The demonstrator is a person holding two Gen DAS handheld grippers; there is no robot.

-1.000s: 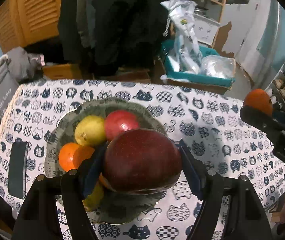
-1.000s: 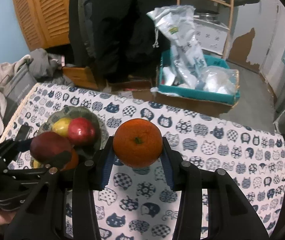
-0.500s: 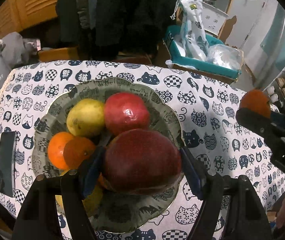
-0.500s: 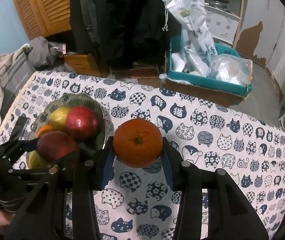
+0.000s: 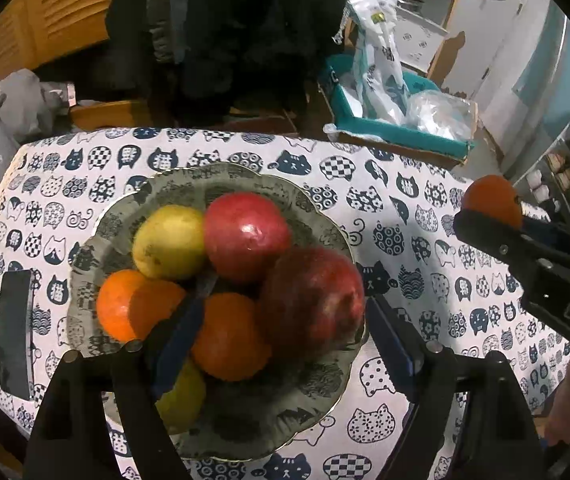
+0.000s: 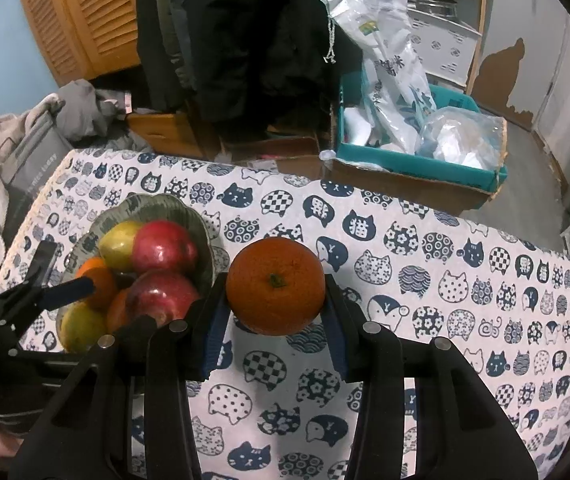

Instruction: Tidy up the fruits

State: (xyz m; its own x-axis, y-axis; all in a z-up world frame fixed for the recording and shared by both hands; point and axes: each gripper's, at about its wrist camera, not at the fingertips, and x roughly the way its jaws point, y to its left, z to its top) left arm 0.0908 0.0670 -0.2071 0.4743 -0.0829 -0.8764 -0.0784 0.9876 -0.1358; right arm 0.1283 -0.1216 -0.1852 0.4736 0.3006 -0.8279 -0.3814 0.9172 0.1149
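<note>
Claw tips come first: your left claw (image 5: 281,336) has just been opening, its pads now clear of the dark red apple (image 5: 312,300), which rests in the plate (image 5: 245,176) against another apple, oranges and yellow fruit. Beside it, your right claw (image 6: 275,316) is clamped on an orange (image 6: 276,286) above the counter (image 6: 465,312). That orange looks like the last fruit to go in.

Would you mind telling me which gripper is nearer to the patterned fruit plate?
Left. The left gripper is right over the plate, jaws around its fruit; the right gripper is beside it, gripping an orange.
</note>
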